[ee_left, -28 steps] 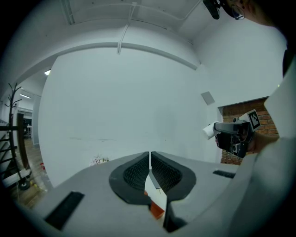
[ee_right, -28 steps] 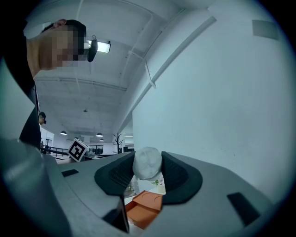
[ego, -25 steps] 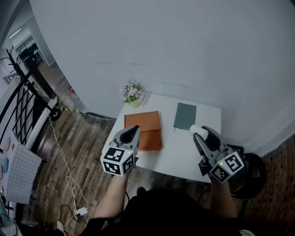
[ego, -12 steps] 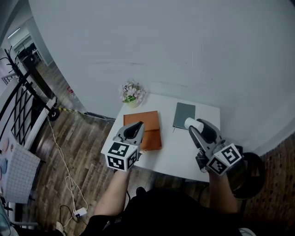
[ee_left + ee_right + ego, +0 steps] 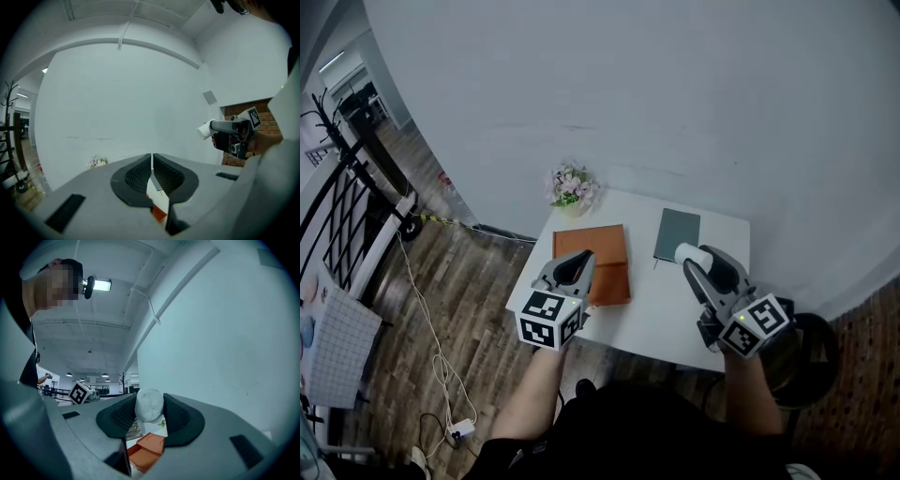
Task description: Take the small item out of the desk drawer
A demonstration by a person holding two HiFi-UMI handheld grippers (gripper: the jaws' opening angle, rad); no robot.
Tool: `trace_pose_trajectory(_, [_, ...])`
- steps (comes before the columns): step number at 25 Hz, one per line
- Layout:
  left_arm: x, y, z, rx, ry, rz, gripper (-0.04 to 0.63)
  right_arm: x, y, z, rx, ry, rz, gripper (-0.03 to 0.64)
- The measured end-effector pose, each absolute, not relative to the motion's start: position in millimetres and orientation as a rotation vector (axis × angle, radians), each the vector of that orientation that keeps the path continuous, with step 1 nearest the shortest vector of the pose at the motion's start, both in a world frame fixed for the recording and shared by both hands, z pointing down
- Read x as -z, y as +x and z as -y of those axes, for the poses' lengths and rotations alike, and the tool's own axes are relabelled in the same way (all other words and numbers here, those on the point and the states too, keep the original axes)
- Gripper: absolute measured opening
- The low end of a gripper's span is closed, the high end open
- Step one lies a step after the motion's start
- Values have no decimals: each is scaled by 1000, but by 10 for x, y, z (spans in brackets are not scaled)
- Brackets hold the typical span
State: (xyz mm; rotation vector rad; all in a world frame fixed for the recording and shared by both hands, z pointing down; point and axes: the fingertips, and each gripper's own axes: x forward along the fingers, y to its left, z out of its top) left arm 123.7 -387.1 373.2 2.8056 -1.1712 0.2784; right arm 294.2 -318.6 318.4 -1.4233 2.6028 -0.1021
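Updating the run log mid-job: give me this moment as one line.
left tongs: shut, empty | right tongs: shut on small white item | desk: orange folder, grey book, flowers

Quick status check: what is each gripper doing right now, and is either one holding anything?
Left gripper: jaws together, nothing between them.
Right gripper: closed on a small white item.

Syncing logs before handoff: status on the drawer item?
Left gripper shut, empty. Right gripper shut on small white item, held above the desk. Drawer not in view. Nothing in the way.
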Motion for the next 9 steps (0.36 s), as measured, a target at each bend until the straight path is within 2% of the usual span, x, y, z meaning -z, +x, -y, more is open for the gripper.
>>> trace_pose_trajectory(9, [-3752, 1101, 3944, -282, 2793, 1198, 21, -3201, 2843, 3245, 100, -1407, -2621, 166])
